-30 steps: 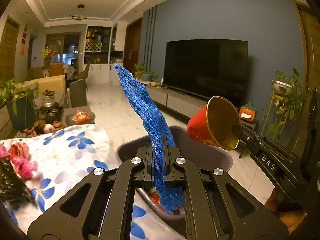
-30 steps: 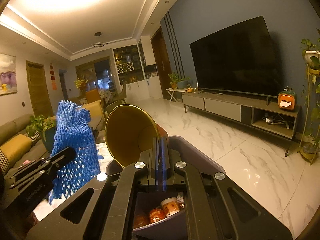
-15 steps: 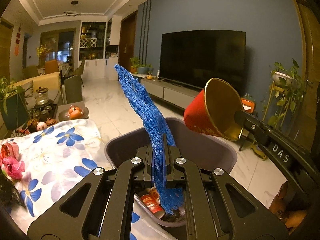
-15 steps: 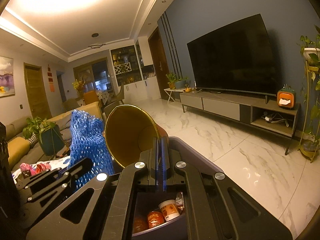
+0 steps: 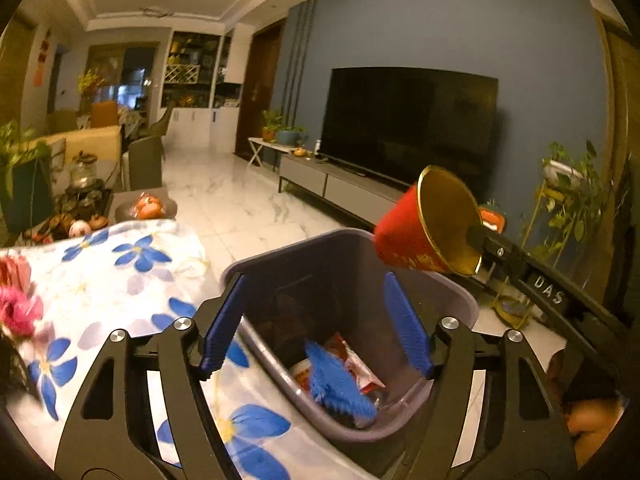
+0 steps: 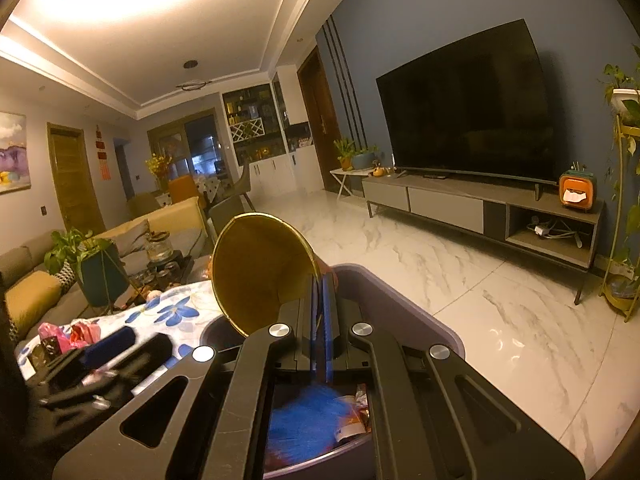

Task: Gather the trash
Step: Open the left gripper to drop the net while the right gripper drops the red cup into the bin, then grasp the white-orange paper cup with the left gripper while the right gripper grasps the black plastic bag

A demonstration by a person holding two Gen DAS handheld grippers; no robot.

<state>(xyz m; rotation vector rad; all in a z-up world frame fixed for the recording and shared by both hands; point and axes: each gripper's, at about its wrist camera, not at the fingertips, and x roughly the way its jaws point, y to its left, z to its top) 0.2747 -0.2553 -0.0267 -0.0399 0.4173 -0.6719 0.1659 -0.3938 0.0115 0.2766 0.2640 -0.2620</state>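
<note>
One grey bin (image 5: 448, 292) stands at the edge of a table with a flowered cloth (image 5: 120, 280). Above the bin's near rim the left gripper (image 5: 316, 332) hangs with its two blue fingers (image 5: 222, 320) spread wide and nothing between them. Inside the bin one blue net (image 5: 336, 384) lies on top of a red wrapper (image 5: 356, 364). Above the bin's far right rim the right gripper (image 6: 320, 320) is clamped narrow on the rim of one red paper cup (image 5: 424, 228) with a gold inside, tilted on its side. Beyond the bin, across the marble floor (image 6: 440, 264), one dark television (image 6: 468, 108) sits on a low cabinet (image 6: 480, 204).
</note>
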